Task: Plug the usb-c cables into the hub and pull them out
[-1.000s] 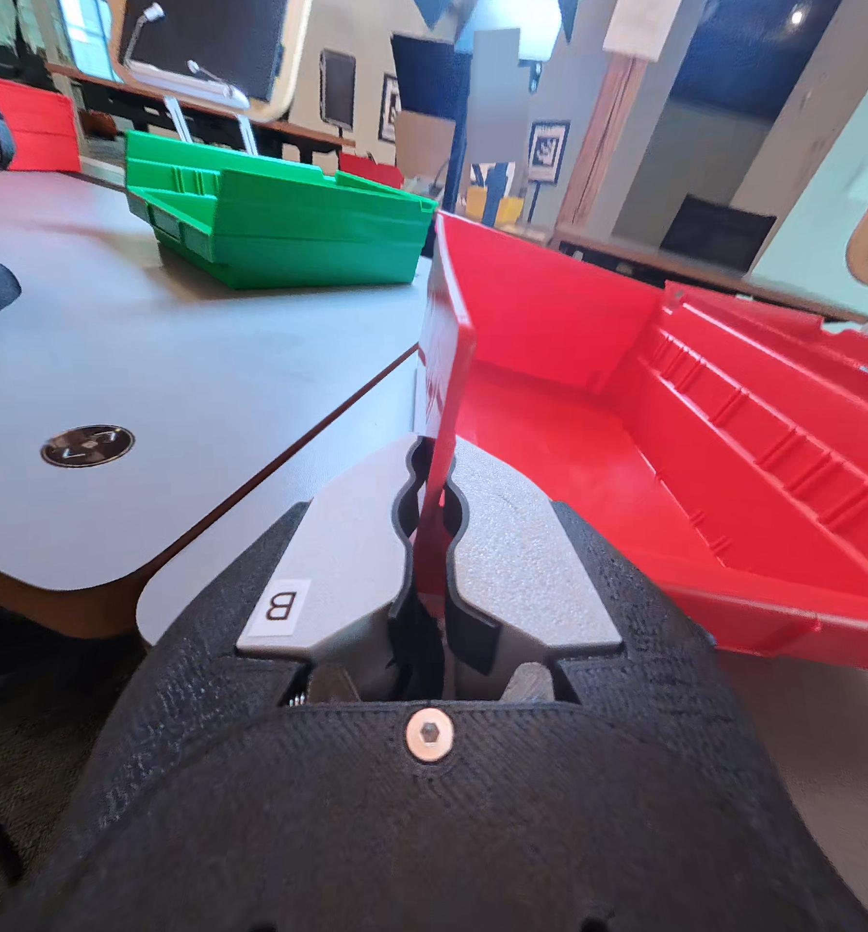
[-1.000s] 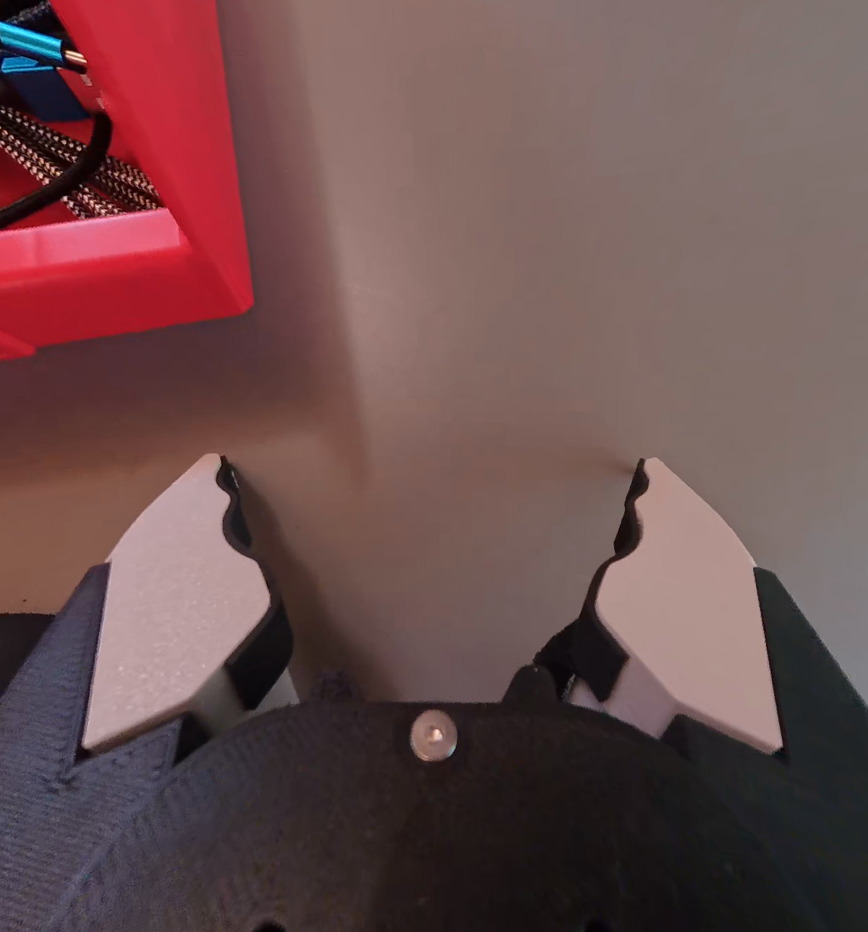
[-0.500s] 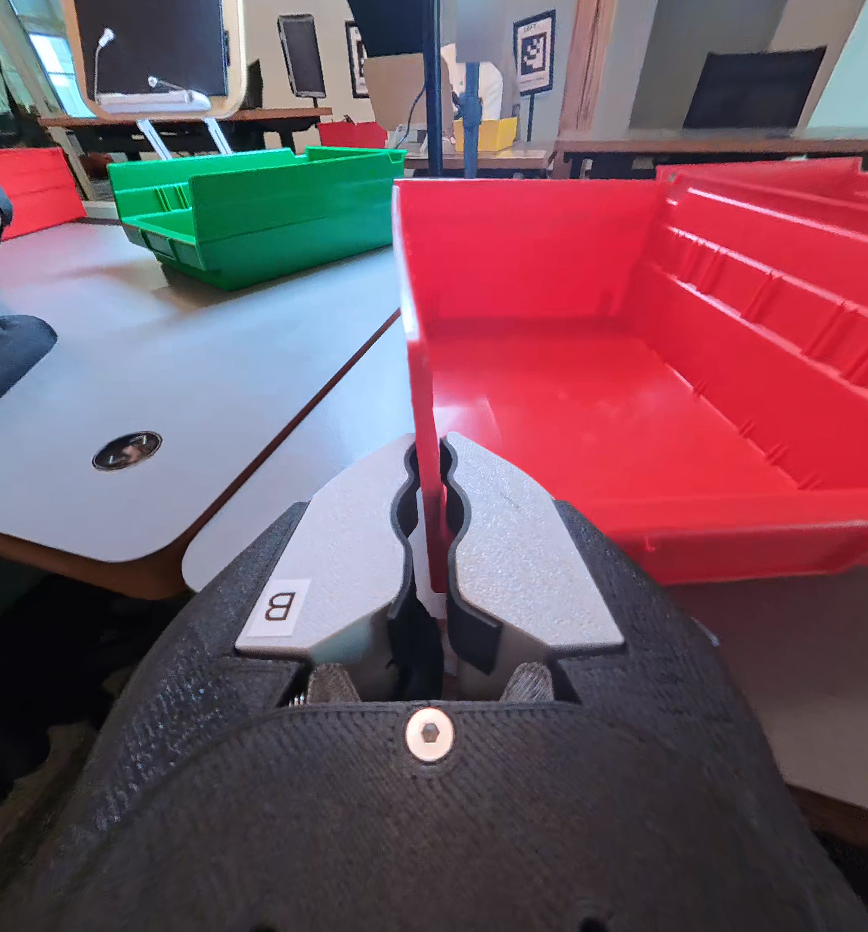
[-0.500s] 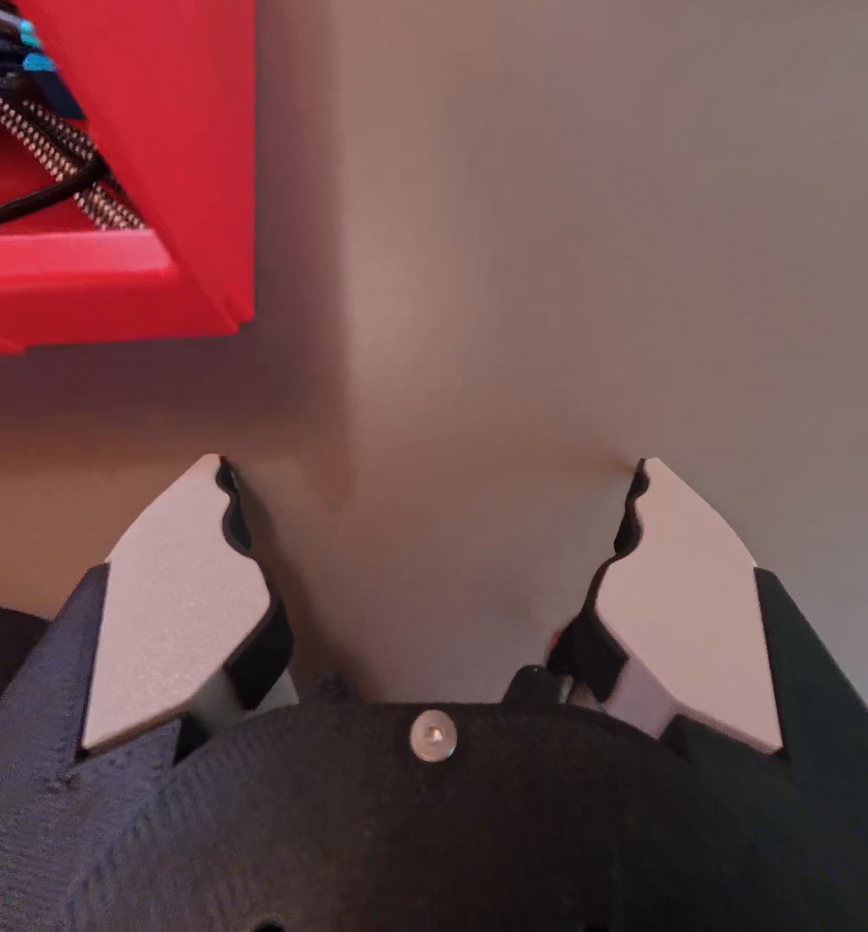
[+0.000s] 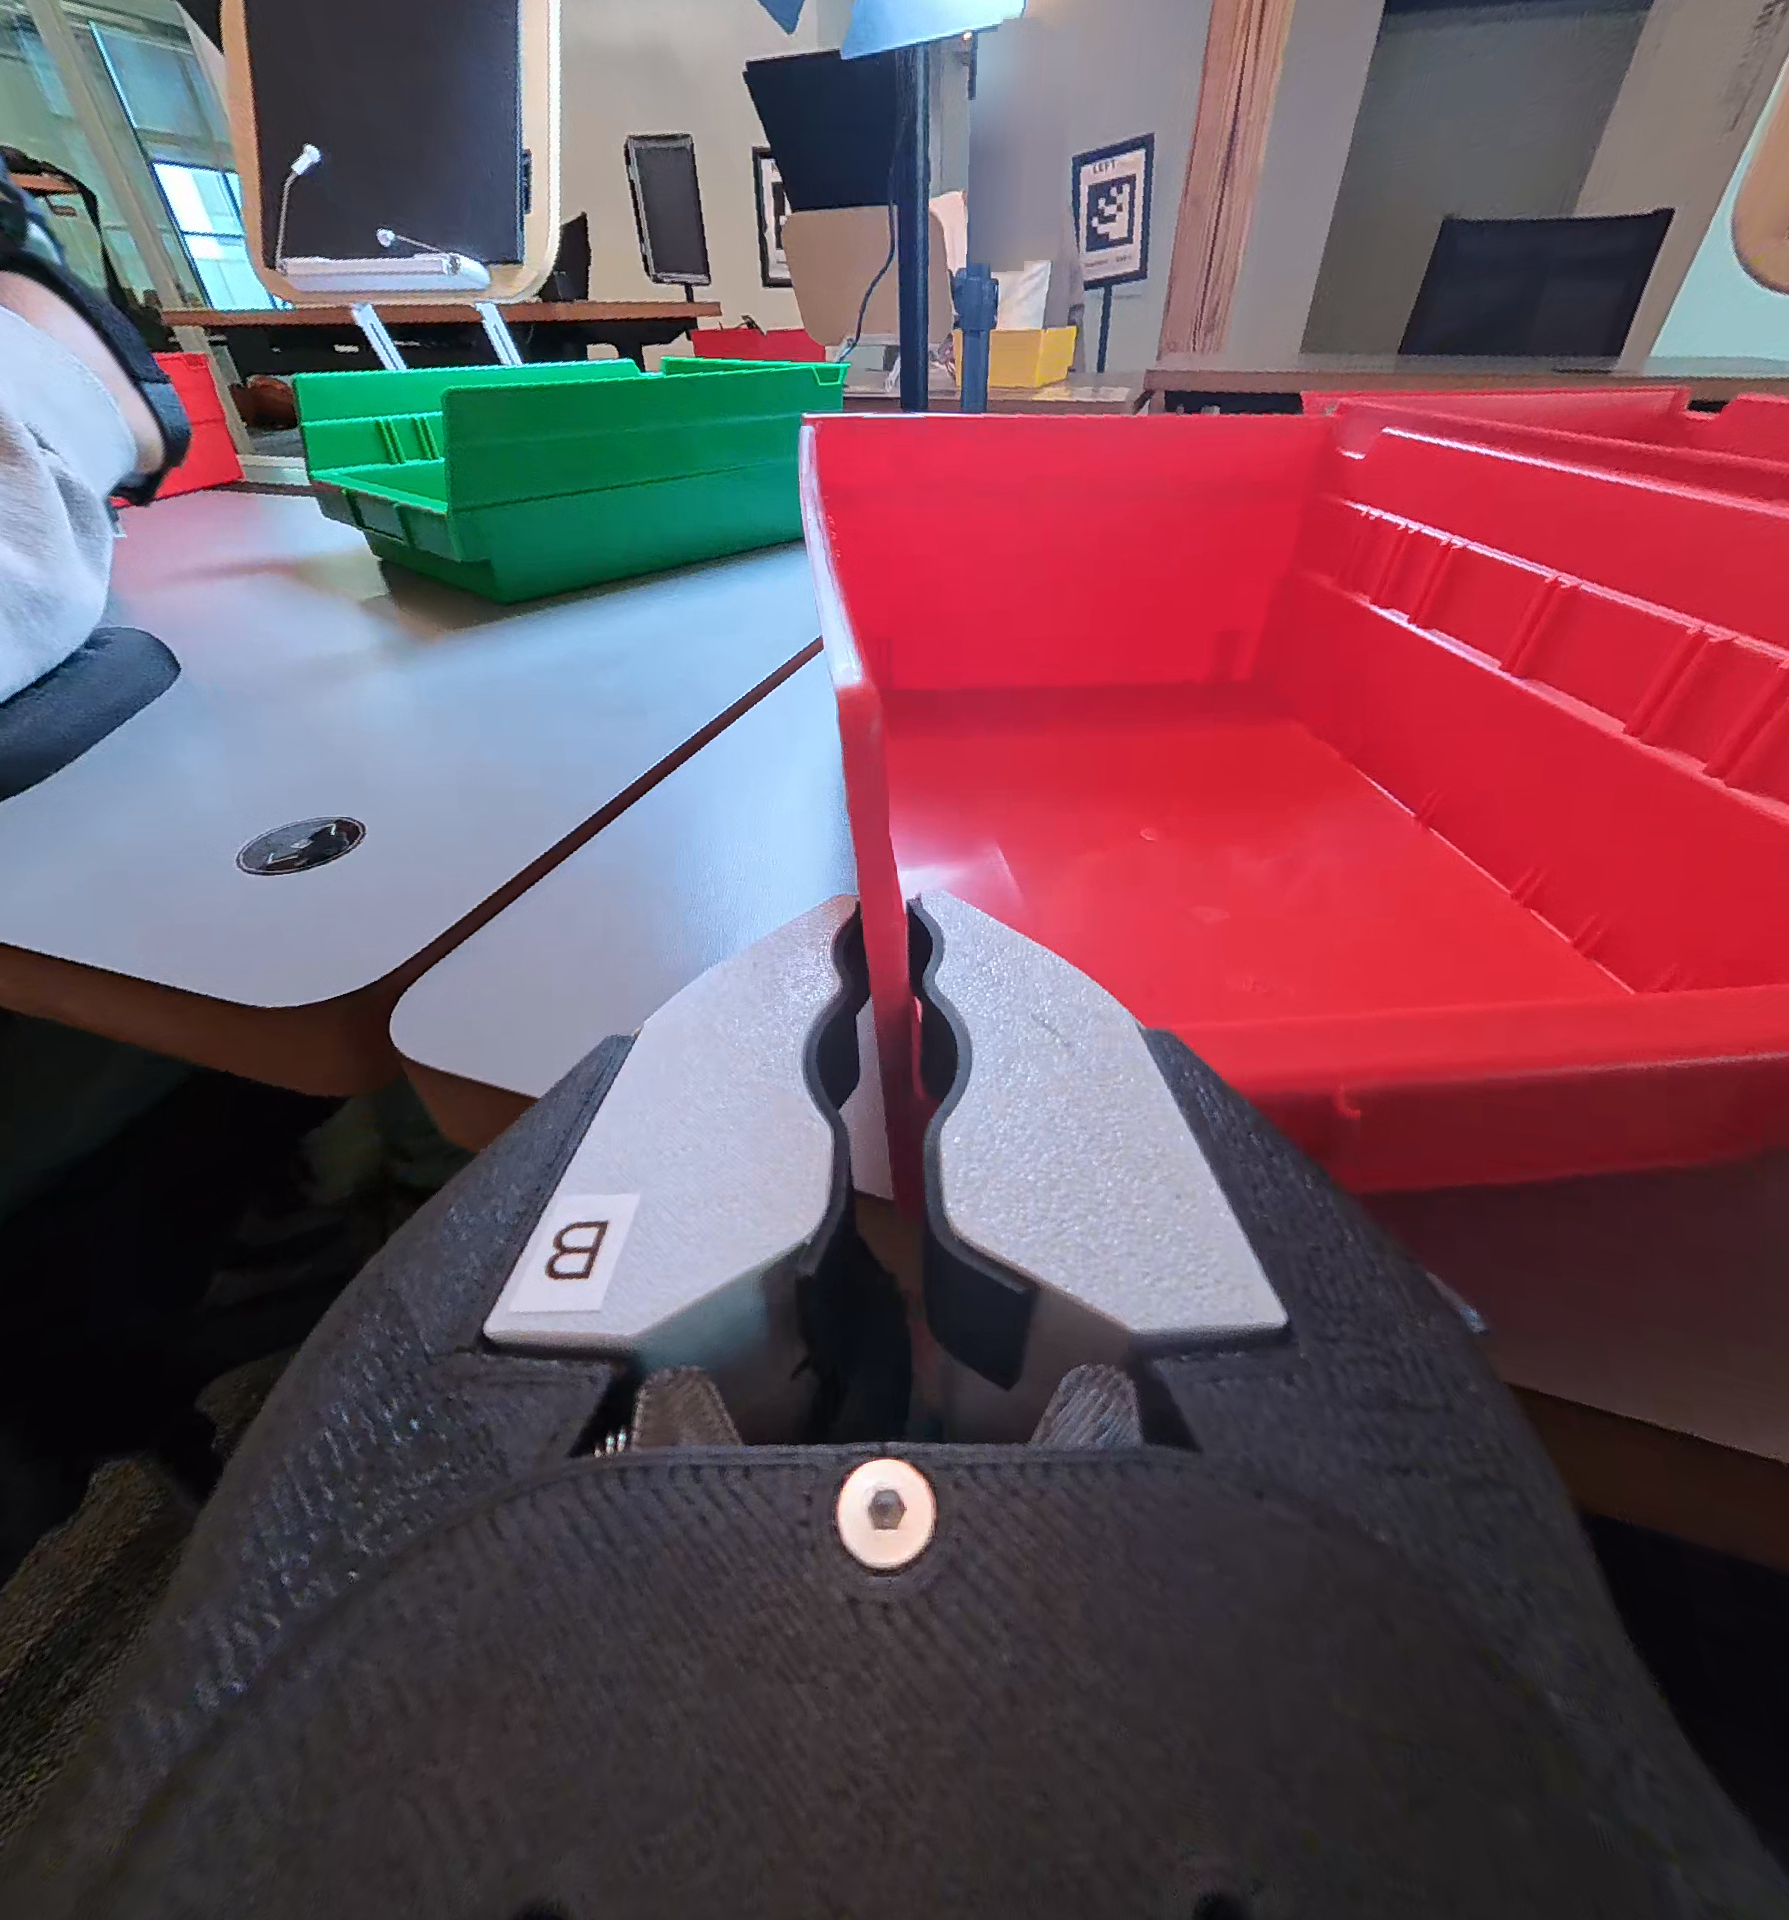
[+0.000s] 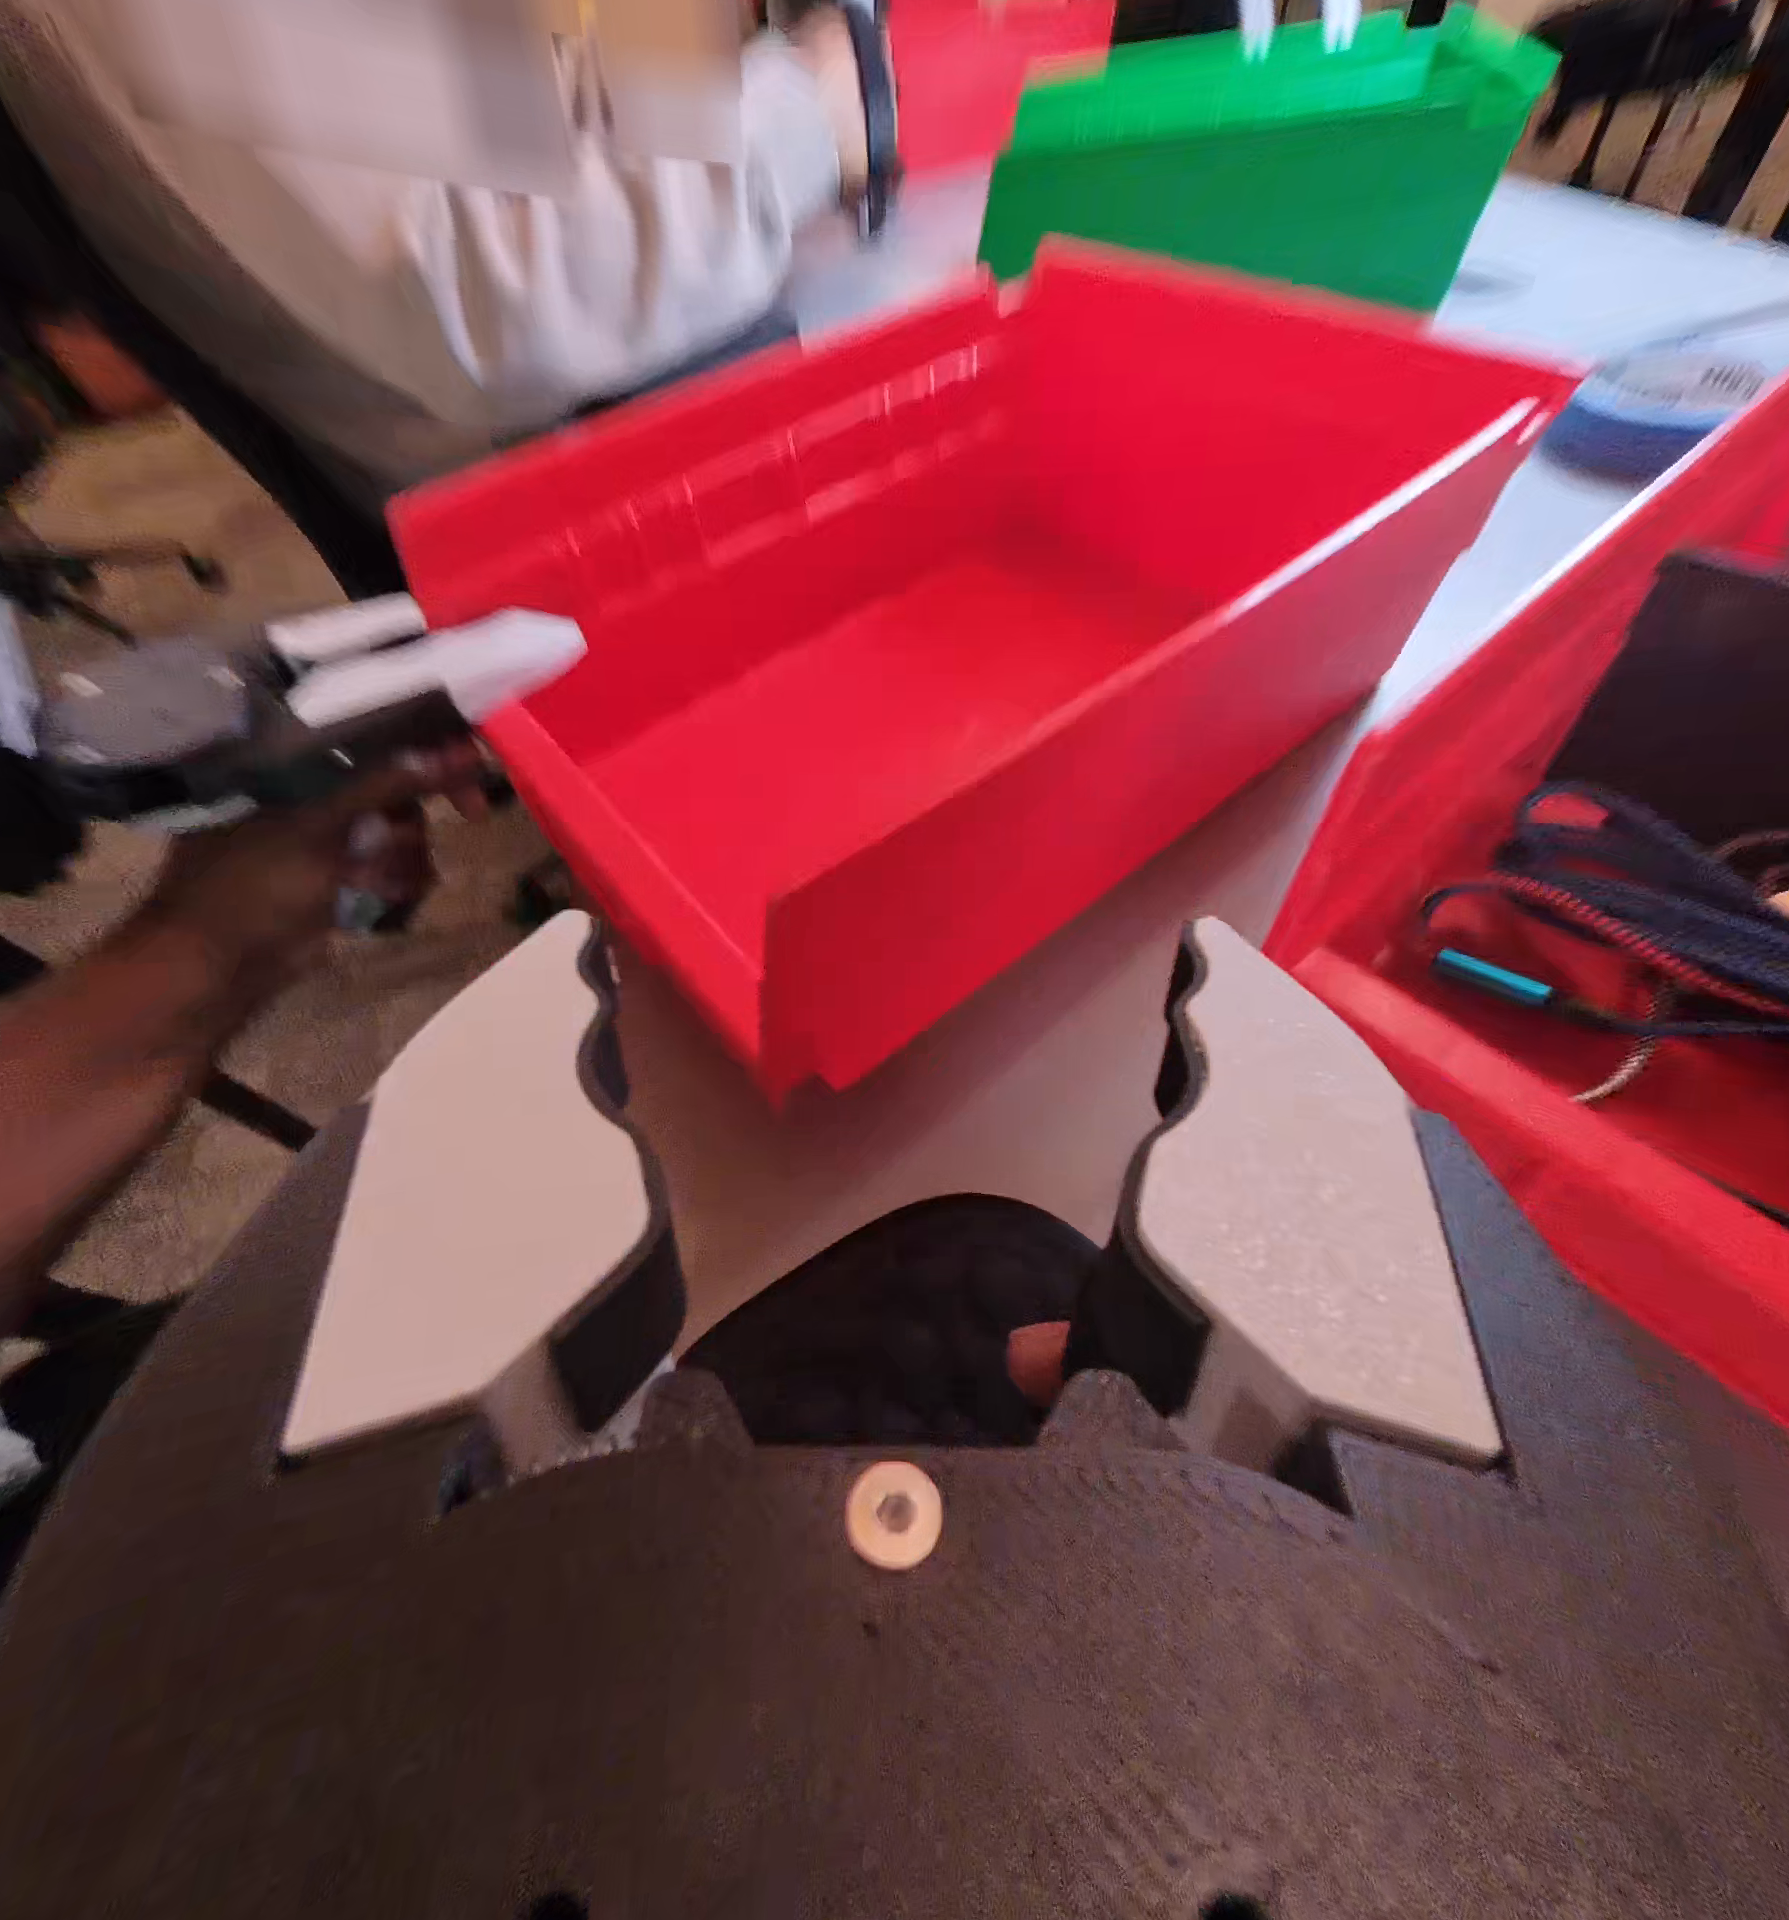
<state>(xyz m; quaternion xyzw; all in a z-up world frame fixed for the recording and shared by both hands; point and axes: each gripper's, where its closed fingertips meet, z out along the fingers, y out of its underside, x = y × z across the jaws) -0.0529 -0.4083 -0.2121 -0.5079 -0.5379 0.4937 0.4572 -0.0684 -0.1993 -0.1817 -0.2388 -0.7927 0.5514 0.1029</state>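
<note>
My left gripper (image 5: 888, 940) is shut on the side wall of an empty red bin (image 5: 1233, 894) near its front corner; the bin sits at the table's front edge. In the right wrist view the same red bin (image 6: 931, 665) shows ahead, with the left gripper (image 6: 516, 649) clamped on its left corner. My right gripper (image 6: 885, 971) is open and empty, just in front of the bin's near corner. A second red bin (image 6: 1492, 790) at the right holds a bundle of braided usb-c cables (image 6: 1679, 925) with a blue plug. No hub is visible.
A green bin (image 5: 578, 478) stands farther back on the neighbouring grey table (image 5: 298, 707), which has a round black grommet (image 5: 300, 844). A person in a white top (image 6: 454, 208) sits behind the bins. The table's front edge (image 5: 1596, 1423) runs just below the red bin.
The left gripper levelled the red bin down onto the table. The right gripper swung up from facing the bare tabletop and now faces the bins; it stayed open.
</note>
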